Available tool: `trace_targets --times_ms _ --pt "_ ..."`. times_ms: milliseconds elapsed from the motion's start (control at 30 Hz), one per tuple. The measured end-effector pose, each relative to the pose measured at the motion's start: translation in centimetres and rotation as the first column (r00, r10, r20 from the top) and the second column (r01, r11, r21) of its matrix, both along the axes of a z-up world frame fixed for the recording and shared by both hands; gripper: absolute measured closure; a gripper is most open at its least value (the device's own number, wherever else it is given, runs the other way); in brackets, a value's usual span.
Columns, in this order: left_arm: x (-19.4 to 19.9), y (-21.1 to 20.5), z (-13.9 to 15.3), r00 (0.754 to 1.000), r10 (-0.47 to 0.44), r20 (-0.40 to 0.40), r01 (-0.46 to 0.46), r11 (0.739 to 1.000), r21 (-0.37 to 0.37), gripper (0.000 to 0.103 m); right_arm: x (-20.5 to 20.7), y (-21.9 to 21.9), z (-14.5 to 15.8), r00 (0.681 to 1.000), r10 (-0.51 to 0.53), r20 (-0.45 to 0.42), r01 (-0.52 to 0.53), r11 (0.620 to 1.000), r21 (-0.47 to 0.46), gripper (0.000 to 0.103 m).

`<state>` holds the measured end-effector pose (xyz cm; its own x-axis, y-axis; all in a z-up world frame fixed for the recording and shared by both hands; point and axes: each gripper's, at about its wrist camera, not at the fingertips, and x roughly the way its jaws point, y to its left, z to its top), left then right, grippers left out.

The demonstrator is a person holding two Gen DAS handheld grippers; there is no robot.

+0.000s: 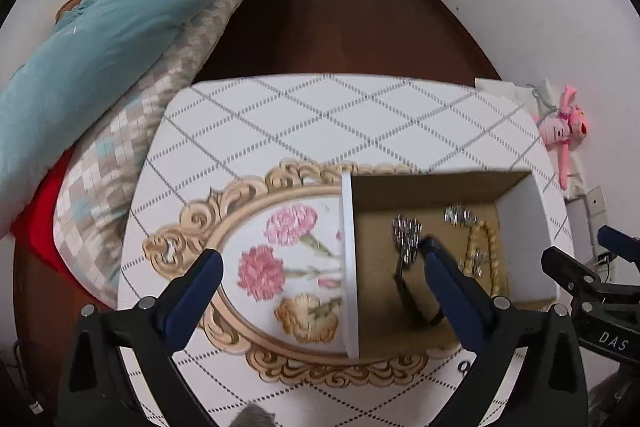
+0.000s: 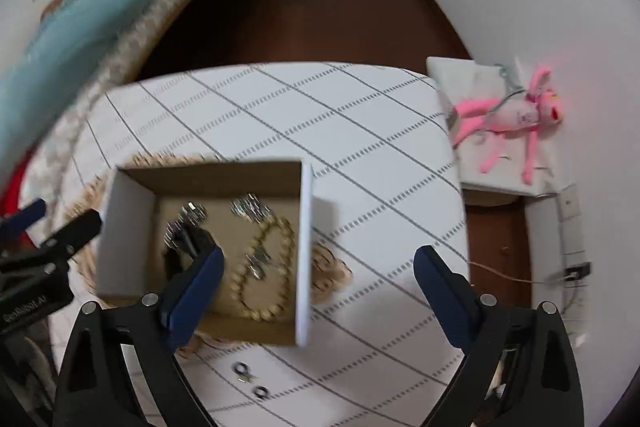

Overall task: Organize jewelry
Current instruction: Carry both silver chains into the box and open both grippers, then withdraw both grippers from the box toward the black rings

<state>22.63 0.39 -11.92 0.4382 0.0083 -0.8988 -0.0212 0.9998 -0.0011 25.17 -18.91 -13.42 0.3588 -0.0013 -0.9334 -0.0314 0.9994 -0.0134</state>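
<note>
An open cardboard box point(image 1: 516, 203) point(image 2: 128, 195) stands on the table. Inside lie a beige bead bracelet point(image 1: 490, 251) point(image 2: 276, 231), a dark hair clip with sparkly stones point(image 1: 406, 239) point(image 2: 186, 227) and a silver sparkly piece point(image 1: 460, 215) point(image 2: 248, 207). Small silver rings point(image 2: 250, 381) lie on the table in front of the box. My left gripper point(image 1: 320, 267) is open and empty, straddling the box's left wall. My right gripper point(image 2: 318, 269) is open and empty, straddling the box's right wall. The right gripper also shows in the left wrist view point(image 1: 580, 267).
The table point(image 1: 320, 115) has a white diamond-pattern cloth with a gold-framed flower print point(image 1: 280, 255). A bed with a teal duvet point(image 1: 120, 39) lies to the left. A pink plush toy point(image 2: 516, 119) lies on a white stand at the right.
</note>
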Motion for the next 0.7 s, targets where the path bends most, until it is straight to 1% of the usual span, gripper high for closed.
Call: trace_targets --times_ms 67,167,333,500,700 --pt "-0.7 -0.3 -0.5 1.000 0.000 -0.011 0.000 1.000 -0.005 0.000 -0.8 0.2 -0.5 1.000 -0.002 -0.005 0.002 1.000 -0.021 0.002" --pt "-1.6 -0.7 -0.9 1.000 -0.002 -0.013 0.002 1.000 0.002 0.000 -1.7 0.2 -0.9 1.000 -0.002 -0.002 0.002 0.999 -0.037 0.002" --pt "-3.0 -0.9 -0.1 1.000 0.002 0.001 -0.002 1.000 -0.006 0.000 -3.3 -0.1 -0.7 1.000 -0.016 0.014 0.016 0.999 -0.029 0.002" --pt "-4.8 -0.9 2.0 0.999 0.018 0.041 -0.017 1.000 -0.016 0.000 -5.4 -0.2 1.6 0.997 -0.016 0.074 0.018 0.999 -0.031 0.002" --pt "-7.5 -0.7 5.4 0.993 0.024 0.118 -0.023 1.000 -0.008 0.000 -8.3 -0.5 5.0 0.987 -0.028 0.156 0.032 0.999 -0.024 0.002"
